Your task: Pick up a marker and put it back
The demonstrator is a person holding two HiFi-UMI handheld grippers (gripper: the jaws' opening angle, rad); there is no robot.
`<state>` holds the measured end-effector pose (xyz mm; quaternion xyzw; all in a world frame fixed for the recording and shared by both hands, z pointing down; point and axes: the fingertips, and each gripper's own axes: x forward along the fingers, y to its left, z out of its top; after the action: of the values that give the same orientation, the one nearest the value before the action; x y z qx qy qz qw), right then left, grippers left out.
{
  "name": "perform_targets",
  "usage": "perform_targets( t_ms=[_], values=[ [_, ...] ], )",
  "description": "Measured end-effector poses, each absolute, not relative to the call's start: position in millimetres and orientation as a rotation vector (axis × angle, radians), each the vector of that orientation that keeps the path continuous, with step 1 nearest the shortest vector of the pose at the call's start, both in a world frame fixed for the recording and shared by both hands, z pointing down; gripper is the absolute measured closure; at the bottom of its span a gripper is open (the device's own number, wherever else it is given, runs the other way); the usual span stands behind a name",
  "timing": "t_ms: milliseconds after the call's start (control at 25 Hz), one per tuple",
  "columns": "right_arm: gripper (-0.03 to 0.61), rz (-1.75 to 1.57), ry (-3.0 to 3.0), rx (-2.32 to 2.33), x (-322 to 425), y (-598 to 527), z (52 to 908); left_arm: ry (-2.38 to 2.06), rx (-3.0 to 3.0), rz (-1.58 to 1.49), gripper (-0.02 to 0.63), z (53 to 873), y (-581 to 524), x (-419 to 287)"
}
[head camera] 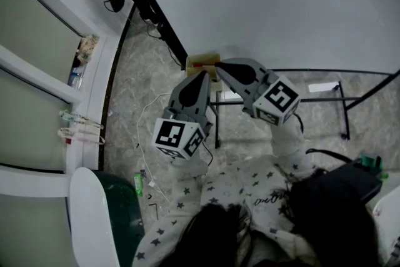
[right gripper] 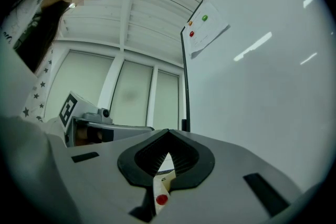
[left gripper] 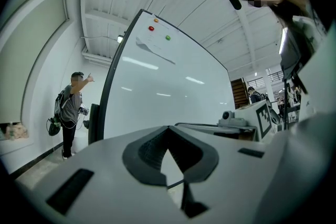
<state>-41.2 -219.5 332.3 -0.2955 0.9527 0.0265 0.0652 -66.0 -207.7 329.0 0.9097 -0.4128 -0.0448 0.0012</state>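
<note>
**Where things stand at the whiteboard**

The whiteboard (head camera: 281,3) rises upright before me on a stand (head camera: 312,99) that rests on the floor (head camera: 125,109). My left hand-held gripper (head camera: 203,74) and right hand-held gripper (head camera: 219,67) point at the board's foot side by side. A marker (right gripper: 161,186) sits between the right one's closed jaws. A box (head camera: 201,61) lies just beyond both tips. A sheet of paper (left gripper: 152,47) hangs high on the board. A person (left gripper: 70,107) stands past its left end.

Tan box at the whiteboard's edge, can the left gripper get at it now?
Probably yes. In the head view the left gripper points at the tan box from close by, with nothing between them; the right gripper, shut on a marker, is off to the side.
</note>
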Motion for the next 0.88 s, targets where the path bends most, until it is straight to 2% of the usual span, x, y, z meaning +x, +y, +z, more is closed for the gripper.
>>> perform_targets(
  t_ms=[880],
  values=[
    [0.571, 0.054, 2.878, -0.867, -46.0, -221.9, 334.9, -1.318, 2.851, -0.125, 0.614, 326.9, -207.9, -69.7]
  ],
)
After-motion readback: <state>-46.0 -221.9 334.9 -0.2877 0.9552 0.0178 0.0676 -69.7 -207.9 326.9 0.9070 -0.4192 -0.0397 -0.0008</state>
